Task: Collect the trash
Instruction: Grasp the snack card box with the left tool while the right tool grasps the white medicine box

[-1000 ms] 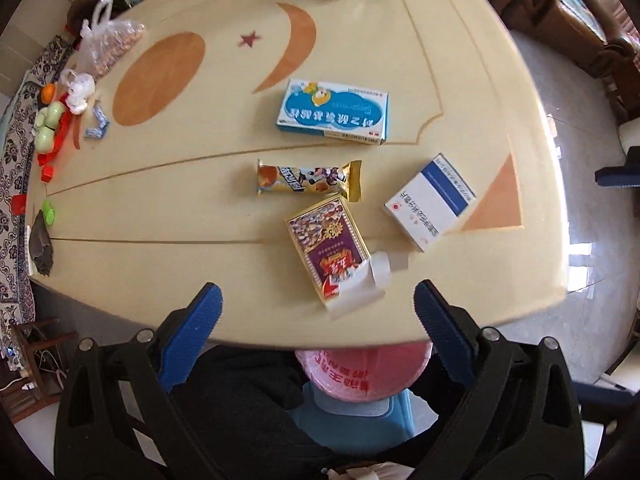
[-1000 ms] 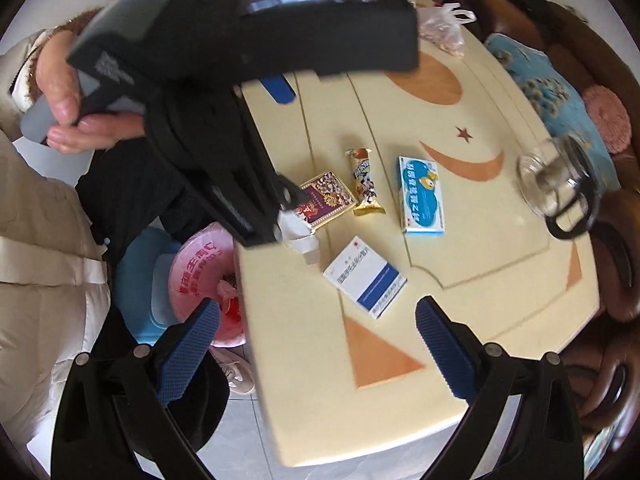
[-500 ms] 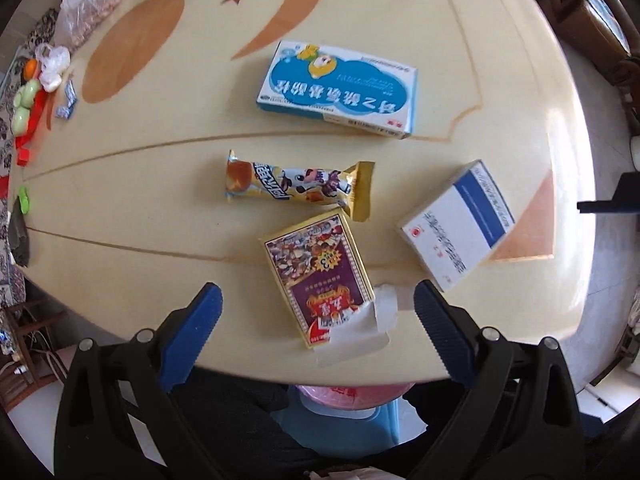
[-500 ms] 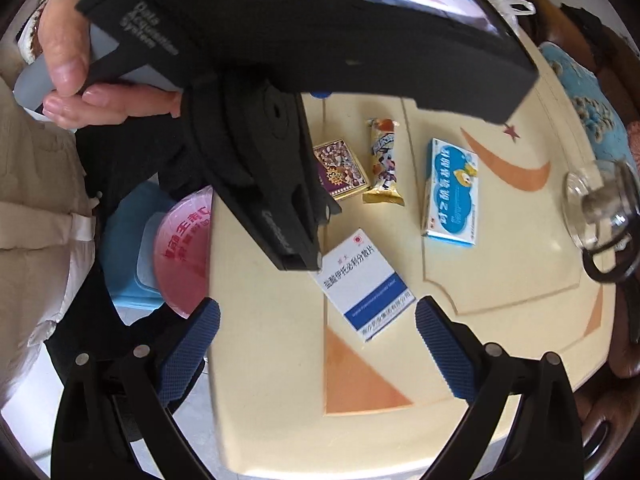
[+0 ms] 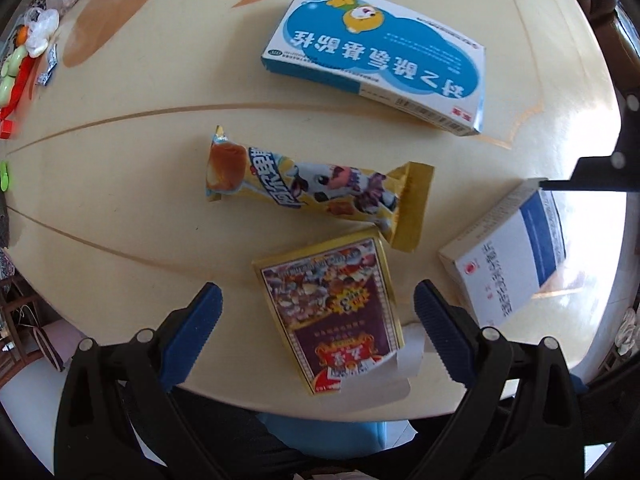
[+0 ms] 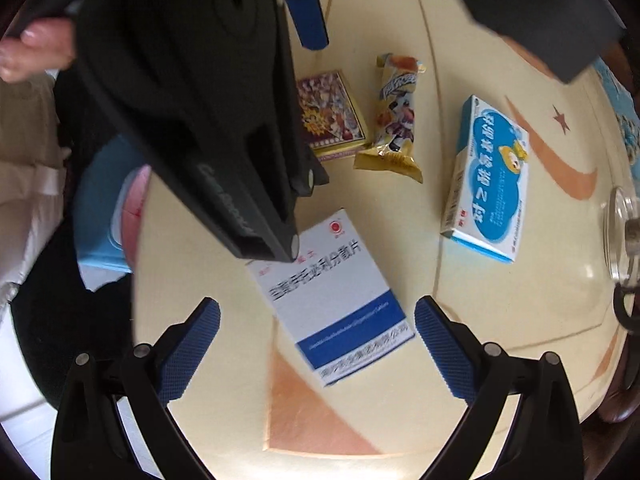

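A gold and purple snack box (image 5: 335, 307) with a torn paper flap lies at the table's near edge, between the open fingers of my left gripper (image 5: 318, 338). A yellow snack wrapper (image 5: 316, 192) lies just beyond it. My right gripper (image 6: 316, 350) is open low over a white and blue medicine box (image 6: 332, 300), whose near half lies between the fingers. That box (image 5: 508, 264) shows at the right of the left wrist view. A blue cartoon medicine box (image 5: 380, 56) lies further back. The left gripper's black body (image 6: 208, 112) fills the right wrist view's upper left.
The cream table (image 5: 140, 200) has orange inlays. Toys and a plastic bag (image 5: 36, 36) sit at its far left edge. A glass pot (image 6: 624, 236) stands at the far right. Below the near edge are a pink bin (image 6: 134, 216) and a blue stool (image 6: 100, 208).
Both grippers have dropped closer to the table. The left one closed in on the gold and purple box, the right one on the white and blue box. Both stay open.
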The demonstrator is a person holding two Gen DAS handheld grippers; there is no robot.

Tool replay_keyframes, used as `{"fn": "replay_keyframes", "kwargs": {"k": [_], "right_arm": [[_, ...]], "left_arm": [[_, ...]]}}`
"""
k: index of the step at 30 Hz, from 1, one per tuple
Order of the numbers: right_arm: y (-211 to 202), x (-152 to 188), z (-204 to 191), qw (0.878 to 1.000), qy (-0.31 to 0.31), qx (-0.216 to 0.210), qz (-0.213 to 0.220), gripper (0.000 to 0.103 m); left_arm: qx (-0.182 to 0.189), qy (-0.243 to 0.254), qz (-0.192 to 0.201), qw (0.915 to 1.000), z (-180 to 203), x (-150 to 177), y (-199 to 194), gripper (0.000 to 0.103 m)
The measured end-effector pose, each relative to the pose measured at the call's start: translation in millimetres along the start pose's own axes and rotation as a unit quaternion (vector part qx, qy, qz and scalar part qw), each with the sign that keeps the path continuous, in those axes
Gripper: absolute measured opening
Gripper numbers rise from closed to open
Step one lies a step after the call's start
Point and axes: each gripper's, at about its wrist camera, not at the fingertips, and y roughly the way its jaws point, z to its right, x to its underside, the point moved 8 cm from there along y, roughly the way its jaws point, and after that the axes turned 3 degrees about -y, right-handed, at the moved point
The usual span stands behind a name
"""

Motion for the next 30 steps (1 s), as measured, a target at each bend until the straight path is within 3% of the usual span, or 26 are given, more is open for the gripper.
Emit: {"fn": "replay_keyframes", "kwargs": {"k": [4,12,15,20,23,30], "right_arm": [[16.2,2.7,4.2,1.0,-0.003,0.004,-0.009,0.074],[16.6,4.0,7.5,0.999,0.036,0.007,0.009,0.071],[14.3,3.8,14.1,0.998,0.061,0.01,0.015,0.07],[11.3,3.8,18.9,0.995,0.101,0.015,0.02,0.069],[7.2,3.0,23.5,0.991,0.135,0.015,0.022,0.069],[8.8,7.7,23.4,0.975,0.217,0.038,0.015,0.069]], "left_arm": [[-0.005,-0.007,-0.004,1.0,-5.1,-1.4,9.0,0.094],[0.006,-0.012,-0.009,0.9999,-9.2,-5.0,19.0,0.093],[0.017,-0.006,-0.005,0.9998,-6.3,-4.7,17.6,0.083],[0.023,-0.001,0.001,0.9997,4.8,-6.6,15.8,0.078],[0.023,-0.004,0.006,0.9997,1.0,-7.2,12.6,0.066],[0.024,0.008,0.011,0.9996,-4.6,-20.5,13.2,0.066]]}}
